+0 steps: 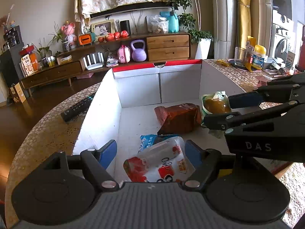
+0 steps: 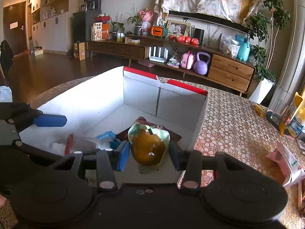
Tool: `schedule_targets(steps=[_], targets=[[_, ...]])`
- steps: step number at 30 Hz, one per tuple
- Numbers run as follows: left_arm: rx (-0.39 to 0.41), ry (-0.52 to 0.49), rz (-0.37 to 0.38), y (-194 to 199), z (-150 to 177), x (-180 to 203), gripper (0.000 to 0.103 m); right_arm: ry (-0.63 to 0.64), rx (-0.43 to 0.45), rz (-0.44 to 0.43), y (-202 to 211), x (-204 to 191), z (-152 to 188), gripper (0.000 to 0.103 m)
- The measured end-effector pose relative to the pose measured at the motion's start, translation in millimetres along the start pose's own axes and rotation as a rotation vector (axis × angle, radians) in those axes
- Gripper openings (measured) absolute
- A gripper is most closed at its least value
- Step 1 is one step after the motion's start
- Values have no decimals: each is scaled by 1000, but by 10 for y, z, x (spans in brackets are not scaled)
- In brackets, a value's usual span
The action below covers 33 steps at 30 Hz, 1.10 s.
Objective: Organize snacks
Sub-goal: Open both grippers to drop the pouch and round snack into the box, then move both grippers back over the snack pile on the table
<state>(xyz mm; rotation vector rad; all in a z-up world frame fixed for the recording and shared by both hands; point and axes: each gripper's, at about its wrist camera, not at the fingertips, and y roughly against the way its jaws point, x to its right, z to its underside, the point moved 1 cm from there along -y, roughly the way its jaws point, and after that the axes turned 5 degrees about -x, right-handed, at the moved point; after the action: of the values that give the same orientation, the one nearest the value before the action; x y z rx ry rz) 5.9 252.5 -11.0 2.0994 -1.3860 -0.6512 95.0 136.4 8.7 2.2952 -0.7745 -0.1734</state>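
Three snacks already lie in the white box (image 2: pixel 99 106), and a fourth, the green-wrapped bun (image 2: pixel 148 145), hangs at centre frame, pinched between the right claw (image 2: pixel 149 155). Best to carry it lower toward the bare floor of the box beside the brown packet (image 1: pixel 178 117), then let go. The left claw (image 1: pixel 150 152) stands spread over the red-and-white packet (image 1: pixel 162 162) at lower centre, gripping nothing.

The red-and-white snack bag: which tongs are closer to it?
Left. The left tongs straddle the red-and-white snack bag; the right tongs grip a brown snack packet farther along.
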Motion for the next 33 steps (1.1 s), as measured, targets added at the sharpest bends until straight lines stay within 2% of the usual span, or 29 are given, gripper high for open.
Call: schedule_targets(steps=[7,9,11,16,20,30,33], targets=[[9,-2,-10,21,16,-16,79,-13,3,-14,20,-8,12,50],[15,-9,-9,36,21,-4,79,-16,21,-10,63,5,11,62],[25,-12,-8,59,23,8,79,-9,40,-7,111,-1,9,67],[57,-16,-7,136,2,66,85,-19,66,-8,208,56,14,69],[81,-15,-5,210,-25,128,85,-55,96,9,305,128,40,79],[150,-28,18,412,-74,330,86,-169,140,9,533,406,180,89],[173,-26,30,469,-89,402,86,-211,158,17,626,488,239,101]])
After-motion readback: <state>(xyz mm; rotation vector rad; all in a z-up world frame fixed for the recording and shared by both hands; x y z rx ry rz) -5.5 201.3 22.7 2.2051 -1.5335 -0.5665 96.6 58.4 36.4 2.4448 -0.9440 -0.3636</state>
